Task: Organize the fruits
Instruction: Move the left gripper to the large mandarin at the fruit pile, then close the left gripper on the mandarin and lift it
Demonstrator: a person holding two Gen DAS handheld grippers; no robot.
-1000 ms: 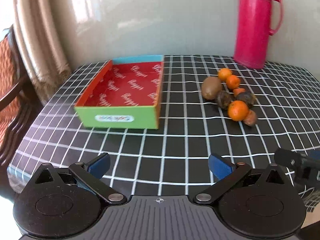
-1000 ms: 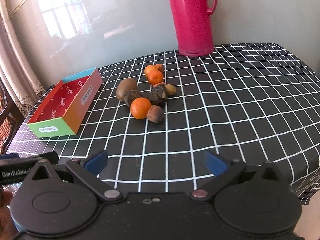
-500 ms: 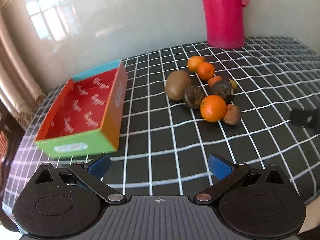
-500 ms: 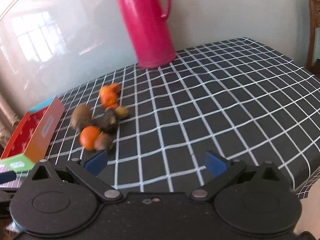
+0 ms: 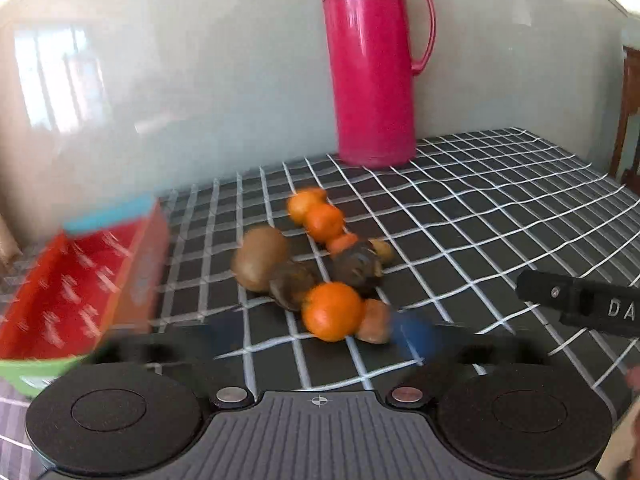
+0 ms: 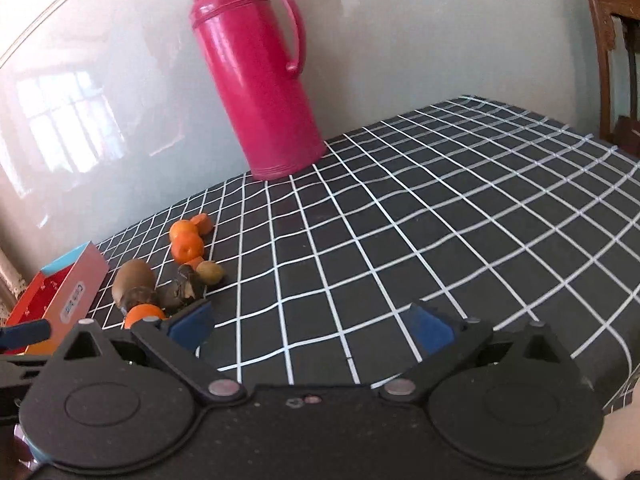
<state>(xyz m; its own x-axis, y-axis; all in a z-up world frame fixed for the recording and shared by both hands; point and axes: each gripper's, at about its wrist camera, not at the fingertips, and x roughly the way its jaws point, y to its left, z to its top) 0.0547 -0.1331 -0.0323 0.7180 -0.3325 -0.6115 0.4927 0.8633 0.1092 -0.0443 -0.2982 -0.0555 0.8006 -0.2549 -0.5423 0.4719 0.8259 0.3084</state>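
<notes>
Evidently no sorting is done yet: at left the paper box (image 5: 146,264) shows only its red lining, though its near corner is cut off. Right of it, all the fruit lies in one cluster on the checked counter (image 5: 500,208): a kiwi (image 5: 260,258), two dark wrinkled fruits, perhaps passion fruit (image 5: 294,284), several tangerines, the nearest (image 5: 332,311) in front, and a small brown fruit (image 5: 374,322) touching it. Blur smears their outlines, so the exact count is uncertain. The left tongs (image 5: 312,334) have just been closing; the nearest tangerine sits between the blurred pads, which show no contact with it. Behind stands a pink thermos (image 5: 370,68). The right tongs (image 6: 312,324) gape wide and empty, right of the cluster. Every fruit remains to be moved.
</notes>
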